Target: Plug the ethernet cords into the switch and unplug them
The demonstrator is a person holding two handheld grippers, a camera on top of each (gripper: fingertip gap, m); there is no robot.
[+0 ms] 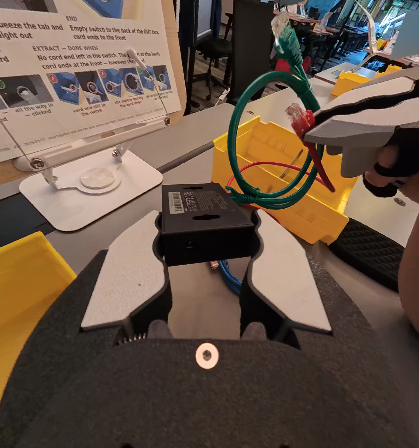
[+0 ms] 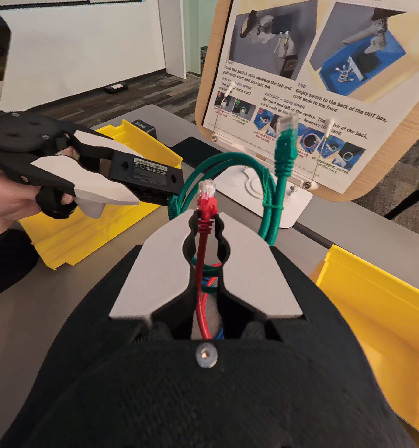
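Observation:
My left gripper (image 1: pixel 207 218) is shut on the black switch (image 1: pixel 201 213), held above the table with its labelled underside up; both also show at the left of the right wrist view, gripper (image 2: pixel 121 179) and switch (image 2: pixel 145 177). My right gripper (image 2: pixel 206 215) is shut on the red ethernet cord (image 2: pixel 206 206) just behind its clear plug, which points up; it also shows in the left wrist view (image 1: pixel 310 123). A coiled green cord (image 2: pixel 283 155) hangs tangled with the red one, one plug sticking up, its coil (image 1: pixel 271 150) beside the switch. A blue cord (image 1: pixel 227 276) lies below the switch.
A yellow bin (image 1: pixel 276 174) sits behind the switch, seen also in the right wrist view (image 2: pixel 87 232). Another yellow bin (image 2: pixel 378 315) is at the right, and one (image 1: pixel 14 303) at the left. An instruction board (image 2: pixel 312 101) on a white stand (image 1: pixel 89 194) stands at the back.

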